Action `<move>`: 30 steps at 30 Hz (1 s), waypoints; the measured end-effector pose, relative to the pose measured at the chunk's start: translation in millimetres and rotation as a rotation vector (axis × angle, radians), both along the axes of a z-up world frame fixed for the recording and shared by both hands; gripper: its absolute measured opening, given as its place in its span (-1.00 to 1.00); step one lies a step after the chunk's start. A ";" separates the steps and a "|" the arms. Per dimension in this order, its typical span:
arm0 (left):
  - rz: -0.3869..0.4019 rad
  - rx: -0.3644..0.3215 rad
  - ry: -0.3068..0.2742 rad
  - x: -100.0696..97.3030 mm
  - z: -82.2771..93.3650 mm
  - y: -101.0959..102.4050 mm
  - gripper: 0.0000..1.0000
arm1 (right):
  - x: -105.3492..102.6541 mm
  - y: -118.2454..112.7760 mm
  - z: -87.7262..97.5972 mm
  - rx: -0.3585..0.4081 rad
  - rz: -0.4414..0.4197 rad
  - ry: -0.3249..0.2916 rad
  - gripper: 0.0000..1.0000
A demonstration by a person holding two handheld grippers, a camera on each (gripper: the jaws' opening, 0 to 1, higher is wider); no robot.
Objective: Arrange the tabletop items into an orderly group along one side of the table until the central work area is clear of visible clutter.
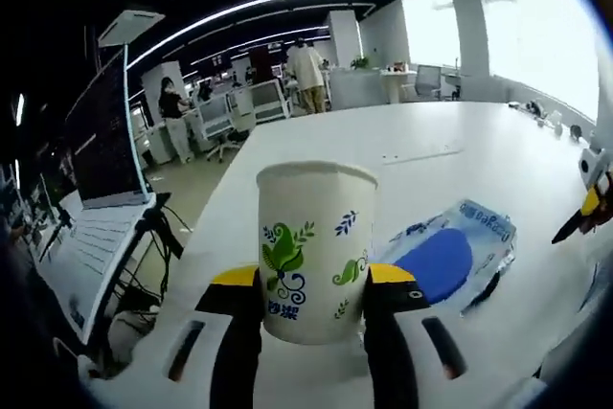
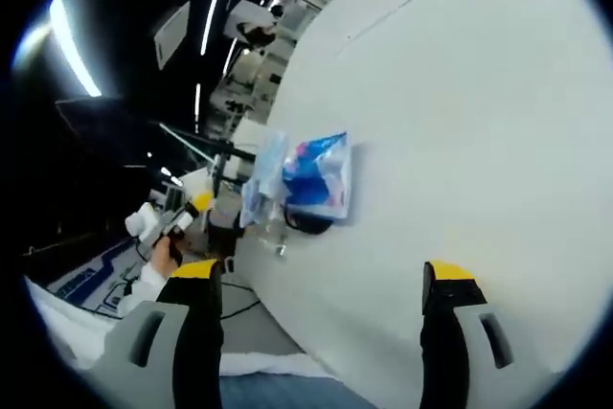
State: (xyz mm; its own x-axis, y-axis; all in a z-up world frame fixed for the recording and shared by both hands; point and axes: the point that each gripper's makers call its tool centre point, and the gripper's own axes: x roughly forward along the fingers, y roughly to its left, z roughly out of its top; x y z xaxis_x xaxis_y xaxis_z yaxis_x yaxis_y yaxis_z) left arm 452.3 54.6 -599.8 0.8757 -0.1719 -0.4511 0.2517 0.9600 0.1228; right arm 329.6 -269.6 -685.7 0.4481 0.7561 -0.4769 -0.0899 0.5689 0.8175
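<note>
A white paper cup (image 1: 316, 251) with green leaf print stands upright between the jaws of my left gripper (image 1: 314, 280), which is shut on its lower half near the table's edge. Just right of it, a blue and clear plastic packet (image 1: 450, 256) lies flat on the white table (image 1: 431, 155). In the right gripper view the same packet (image 2: 316, 179) lies near the table's edge, with a small black object (image 2: 306, 222) at its near side. My right gripper (image 2: 323, 275) hangs open over bare table, short of the packet. The left gripper (image 2: 192, 206) shows beyond the packet, held by a hand (image 2: 158, 258).
The white table (image 2: 460, 93) stretches far and wide. Small items (image 1: 551, 122) sit along its far right edge. The right gripper's tip (image 1: 586, 210) enters at the right. Left of the table are a dark panel (image 1: 105, 131), desks, chairs and standing people (image 1: 306, 69).
</note>
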 end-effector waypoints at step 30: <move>-0.197 -0.002 -0.056 -96.4 18.9 -138.7 -0.18 | 26.1 56.7 131.9 -0.069 0.365 -0.556 0.54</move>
State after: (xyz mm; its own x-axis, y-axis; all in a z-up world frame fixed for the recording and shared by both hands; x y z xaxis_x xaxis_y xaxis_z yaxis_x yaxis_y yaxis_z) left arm 355.9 -84.1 -580.9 0.8486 -0.3434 -0.4024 0.4278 0.8929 0.1402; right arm 355.6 -212.9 -553.8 0.3622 0.8819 -0.3019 -0.6842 0.4715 0.5564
